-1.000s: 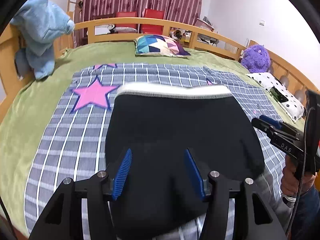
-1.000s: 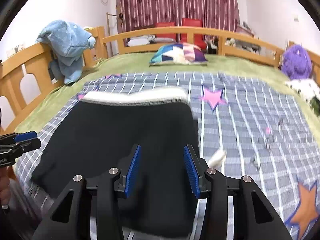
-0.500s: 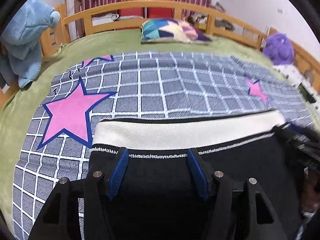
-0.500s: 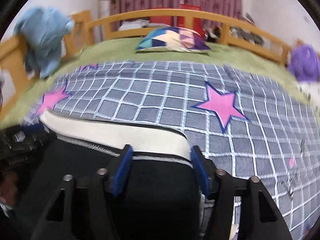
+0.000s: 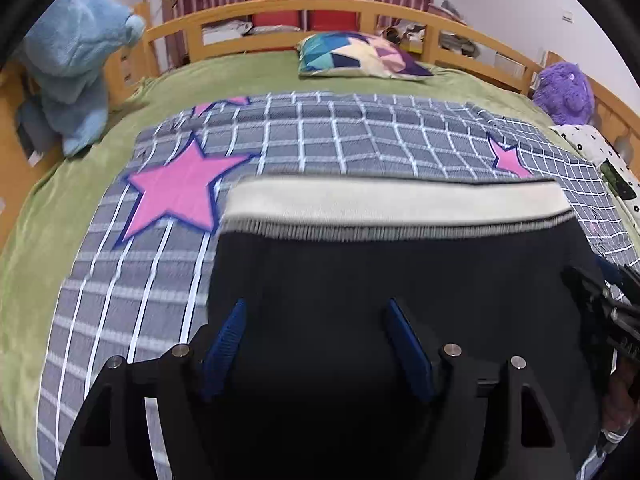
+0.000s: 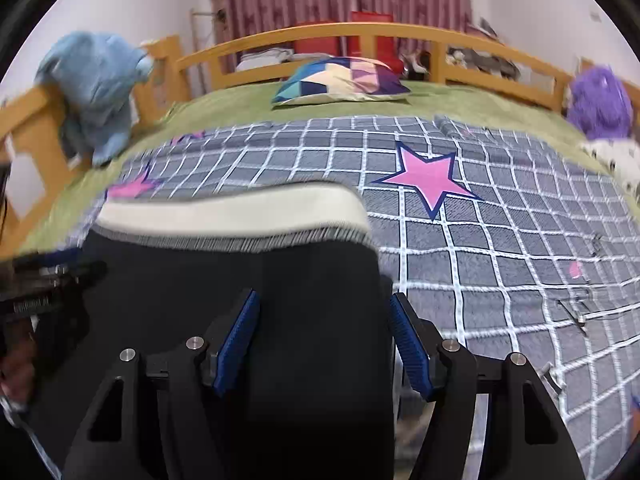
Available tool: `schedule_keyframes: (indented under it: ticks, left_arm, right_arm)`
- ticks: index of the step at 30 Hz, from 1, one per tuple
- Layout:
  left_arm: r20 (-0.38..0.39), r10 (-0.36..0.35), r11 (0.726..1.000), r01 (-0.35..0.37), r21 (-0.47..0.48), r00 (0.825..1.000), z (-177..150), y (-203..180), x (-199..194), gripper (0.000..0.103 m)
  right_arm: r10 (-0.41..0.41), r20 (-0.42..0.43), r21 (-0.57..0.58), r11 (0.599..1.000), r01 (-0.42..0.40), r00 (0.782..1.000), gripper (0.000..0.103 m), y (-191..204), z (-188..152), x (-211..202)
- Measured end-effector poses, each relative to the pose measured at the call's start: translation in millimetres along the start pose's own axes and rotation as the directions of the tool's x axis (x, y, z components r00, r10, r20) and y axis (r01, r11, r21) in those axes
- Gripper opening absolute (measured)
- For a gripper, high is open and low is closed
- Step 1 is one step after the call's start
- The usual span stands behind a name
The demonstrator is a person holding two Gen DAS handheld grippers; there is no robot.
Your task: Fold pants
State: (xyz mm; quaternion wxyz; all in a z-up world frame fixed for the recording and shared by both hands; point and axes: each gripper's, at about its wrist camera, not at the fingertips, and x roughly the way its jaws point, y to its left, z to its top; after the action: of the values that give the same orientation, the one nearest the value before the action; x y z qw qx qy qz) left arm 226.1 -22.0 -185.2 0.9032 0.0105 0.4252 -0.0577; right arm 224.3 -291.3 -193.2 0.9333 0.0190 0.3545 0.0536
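Observation:
The black pants (image 5: 392, 288) with a white waistband (image 5: 392, 204) lie folded on the grey checked blanket (image 5: 360, 136); they also show in the right wrist view (image 6: 248, 280). My left gripper (image 5: 316, 320) is open over the pants' left part, fingers apart and holding nothing. My right gripper (image 6: 324, 316) is open over the pants' right edge, also empty. The right gripper shows at the right rim of the left wrist view (image 5: 600, 300). The left gripper shows at the left rim of the right wrist view (image 6: 48, 280).
The blanket with pink stars (image 5: 180, 188) covers a green bed (image 5: 240, 72) with wooden rails (image 5: 280, 4). A patterned pillow (image 5: 360, 56) lies at the far end. A blue plush (image 5: 76, 60) hangs on the left rail, a purple plush (image 5: 564, 92) sits right.
Both grippers first moved forward to the waistband, then drew back toward the near side. The waistband now lies farther from the fingers. Both stay open.

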Motion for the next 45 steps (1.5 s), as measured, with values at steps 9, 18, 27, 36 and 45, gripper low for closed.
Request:
schedule_keyframes:
  ticks: [9, 18, 27, 36, 45]
  left_arm:
    - [-0.016, 0.015, 1.000, -0.015, -0.021, 1.000, -51, 10, -35, 0.072]
    - [-0.003, 0.040, 0.999, -0.040, -0.022, 0.999, -83, 2, -72, 0.072]
    - [-0.005, 0.020, 1.000, -0.020, -0.007, 1.000, -100, -15, -109, 0.072]
    - [0.117, -0.022, 0.999, 0.026, -0.030, 0.993, -112, -23, -177, 0.072]
    - [0.266, 0.022, 1.000, -0.016, -0.025, 0.964, -123, -24, -231, 0.074]
  right_arm:
    - [0.071, -0.069, 0.123, 0.990, -0.062, 0.995, 0.064, -13, -30, -29]
    - [0.059, -0.109, 0.134, 0.990, -0.044, 0.992, 0.064, -8, -61, -65]
    - [0.018, -0.119, 0.069, 0.998, -0.010, 0.993, 0.065, 15, -77, -107]
    - [-0.011, 0.038, 0.103, 0.995, 0.007, 0.999, 0.065, 31, -68, -191]
    - [-0.079, 0.062, 0.081, 0.994, 0.074, 0.995, 0.070, 49, -76, -228]
